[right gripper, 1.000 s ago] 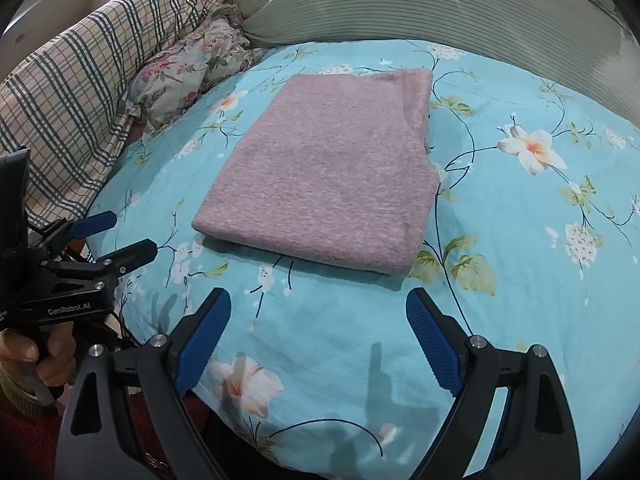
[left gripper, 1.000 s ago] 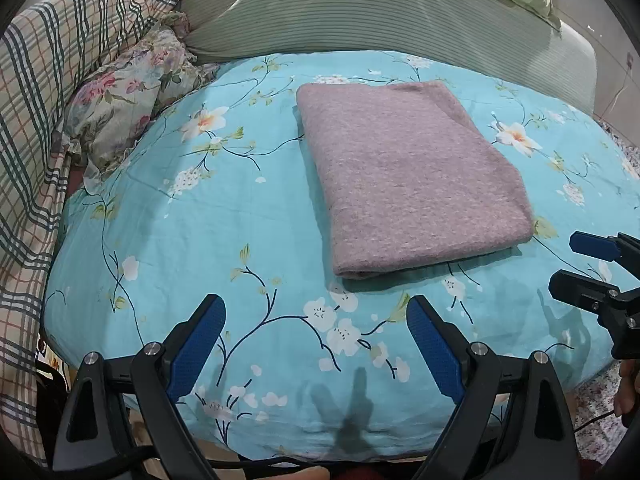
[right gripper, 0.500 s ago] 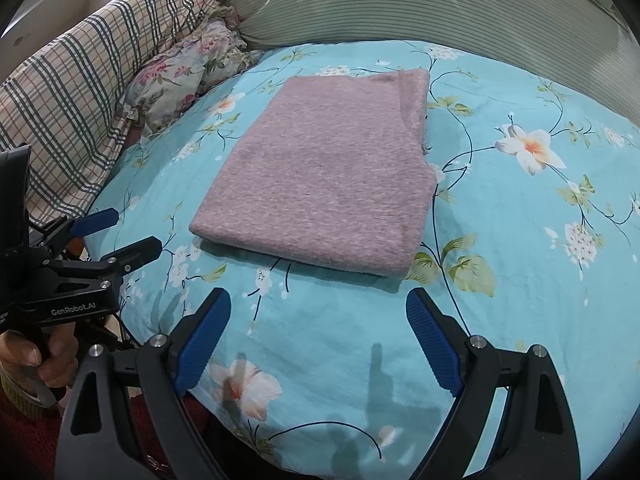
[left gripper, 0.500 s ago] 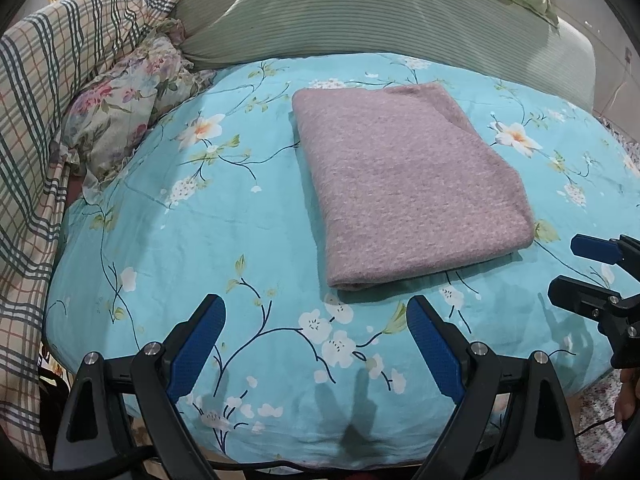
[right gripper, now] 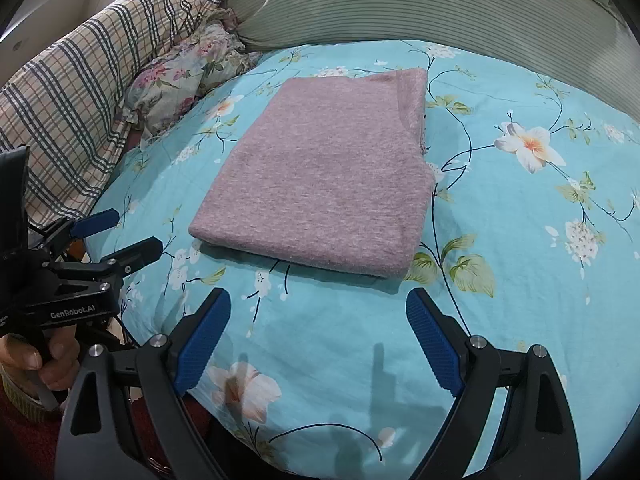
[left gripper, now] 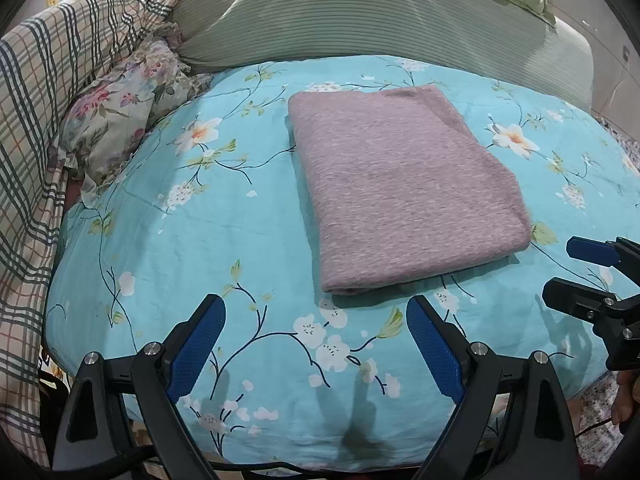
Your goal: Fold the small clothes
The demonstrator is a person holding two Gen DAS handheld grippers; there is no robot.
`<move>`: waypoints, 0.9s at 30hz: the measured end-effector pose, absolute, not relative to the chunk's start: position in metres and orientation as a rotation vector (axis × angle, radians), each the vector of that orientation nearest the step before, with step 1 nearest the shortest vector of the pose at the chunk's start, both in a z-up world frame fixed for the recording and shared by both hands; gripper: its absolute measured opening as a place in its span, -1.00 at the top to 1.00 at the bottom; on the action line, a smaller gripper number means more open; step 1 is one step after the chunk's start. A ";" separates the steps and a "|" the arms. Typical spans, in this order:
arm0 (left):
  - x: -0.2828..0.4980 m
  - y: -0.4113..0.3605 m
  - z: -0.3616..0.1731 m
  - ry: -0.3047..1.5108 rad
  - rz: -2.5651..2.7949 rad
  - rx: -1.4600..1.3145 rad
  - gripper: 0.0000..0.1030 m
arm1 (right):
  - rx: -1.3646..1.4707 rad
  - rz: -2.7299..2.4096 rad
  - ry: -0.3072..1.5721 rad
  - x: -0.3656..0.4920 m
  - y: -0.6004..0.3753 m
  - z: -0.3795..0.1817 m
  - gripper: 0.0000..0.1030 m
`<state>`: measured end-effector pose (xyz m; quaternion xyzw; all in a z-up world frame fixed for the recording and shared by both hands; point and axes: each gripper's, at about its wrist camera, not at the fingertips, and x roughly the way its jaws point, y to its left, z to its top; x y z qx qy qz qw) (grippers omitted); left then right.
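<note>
The mauve knit garment [left gripper: 404, 188] lay folded into a flat rectangle on the turquoise floral bedcover [left gripper: 208, 232], roughly in the middle of the bed. Its long axis ran away from the person toward the green striped bolster [left gripper: 360, 12] at the head of the bed. In the left wrist view the far end leaned a little to the left; in the right wrist view it leaned to the right. A thick folded edge faced the person, and the layered open edges showed along the garment's right side [right gripper: 420, 120].

The left gripper [left gripper: 316, 344] hovered over the near edge of the bedcover, short of the garment and touching nothing; its jaws stood wide apart with nothing between them. The right gripper [right gripper: 318, 340] sat likewise just short of the garment's near edge, jaws spread wide and empty. Each gripper showed in the other's view, at the garment's near corners and apart from it.

A floral pillow [right gripper: 188, 76] and a plaid quilt [right gripper: 80, 88] were bunched along the left side of the bed, well apart from the garment.
</note>
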<state>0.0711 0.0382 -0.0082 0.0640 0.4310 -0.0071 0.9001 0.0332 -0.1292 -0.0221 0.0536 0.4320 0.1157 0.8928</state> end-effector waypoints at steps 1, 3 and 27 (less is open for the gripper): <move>0.071 0.038 -0.008 0.891 -0.015 0.133 -0.80 | 0.111 0.240 0.896 0.034 -0.129 -0.022 -0.74; 0.070 0.038 -0.008 0.890 -0.017 0.135 -0.80 | 0.112 0.240 0.896 0.033 -0.129 -0.022 -0.74; 0.070 0.039 -0.006 0.881 -0.017 0.141 -0.80 | 0.118 0.236 0.892 0.033 -0.128 -0.020 -0.74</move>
